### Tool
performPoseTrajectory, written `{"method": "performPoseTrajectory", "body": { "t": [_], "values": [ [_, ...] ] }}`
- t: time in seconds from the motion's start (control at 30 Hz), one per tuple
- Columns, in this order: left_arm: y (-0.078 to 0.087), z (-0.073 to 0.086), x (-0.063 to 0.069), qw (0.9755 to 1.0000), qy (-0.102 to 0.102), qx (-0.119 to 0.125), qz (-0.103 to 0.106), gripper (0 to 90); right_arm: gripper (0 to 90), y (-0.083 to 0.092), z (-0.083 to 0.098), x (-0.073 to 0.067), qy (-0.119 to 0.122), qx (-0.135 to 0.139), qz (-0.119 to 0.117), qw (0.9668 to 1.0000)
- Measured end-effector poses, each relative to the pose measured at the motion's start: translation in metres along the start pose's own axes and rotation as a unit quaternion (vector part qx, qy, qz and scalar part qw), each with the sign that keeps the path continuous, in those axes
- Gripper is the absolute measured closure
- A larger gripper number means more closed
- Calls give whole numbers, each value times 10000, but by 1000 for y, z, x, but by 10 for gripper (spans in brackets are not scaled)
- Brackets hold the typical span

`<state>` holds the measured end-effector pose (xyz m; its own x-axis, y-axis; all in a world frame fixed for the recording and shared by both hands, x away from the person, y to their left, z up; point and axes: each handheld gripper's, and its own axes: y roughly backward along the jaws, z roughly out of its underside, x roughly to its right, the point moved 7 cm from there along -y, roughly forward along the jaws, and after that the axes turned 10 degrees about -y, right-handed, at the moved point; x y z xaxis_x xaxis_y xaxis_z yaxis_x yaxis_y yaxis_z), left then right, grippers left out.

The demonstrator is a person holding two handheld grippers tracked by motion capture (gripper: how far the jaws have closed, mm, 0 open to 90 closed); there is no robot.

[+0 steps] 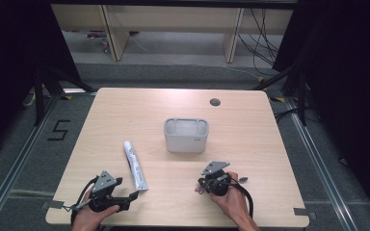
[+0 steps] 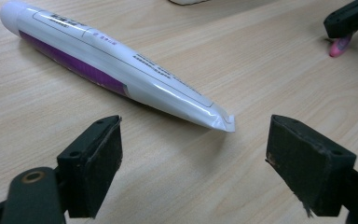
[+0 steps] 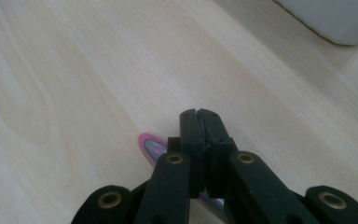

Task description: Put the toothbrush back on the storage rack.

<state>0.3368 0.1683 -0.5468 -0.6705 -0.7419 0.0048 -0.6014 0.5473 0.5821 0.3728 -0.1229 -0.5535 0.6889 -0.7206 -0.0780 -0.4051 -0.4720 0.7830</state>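
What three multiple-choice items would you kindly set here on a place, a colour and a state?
1. Where does the tube lie? A) left of the grey container B) inside it C) on the floor
2. What colour is the tube's stripe? A) green B) purple C) orange
3. How does the left claw stand? A) shut on the tube B) open C) shut, empty
Answers: 1A, it lies on bare wood left of it; 2B, purple runs along its side; 3B, its jaws stand apart, touching nothing.
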Motion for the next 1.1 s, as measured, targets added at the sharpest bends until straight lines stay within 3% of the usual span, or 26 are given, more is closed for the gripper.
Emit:
{"method": "performPoseTrajectory", "body": {
  "t": [0.13,0.33,0.5,0.77,1.0,1.1],
  "values": [
    [0,0,0,10000,7,-16,-16,179,894,5,9,-7,-51,22,-37,10000],
    [0,0,0,10000,8,0,-2,179,888,16,20,-15,132,5,-106,9999],
    [0,0,1,10000,9,25,1,179,889,28,33,-19,105,-52,-100,9999],
    [0,0,0,10000,-2,2,-14,179,888,43,52,-17,175,-72,-85,9998],
    [-1,1,1,10000,12,-24,-18,179,880,59,69,-11,-114,-108,113,9998],
    [-1,1,0,10000,2,-24,-21,179,879,64,74,-6,-17,-76,126,9999]
  ]
}}
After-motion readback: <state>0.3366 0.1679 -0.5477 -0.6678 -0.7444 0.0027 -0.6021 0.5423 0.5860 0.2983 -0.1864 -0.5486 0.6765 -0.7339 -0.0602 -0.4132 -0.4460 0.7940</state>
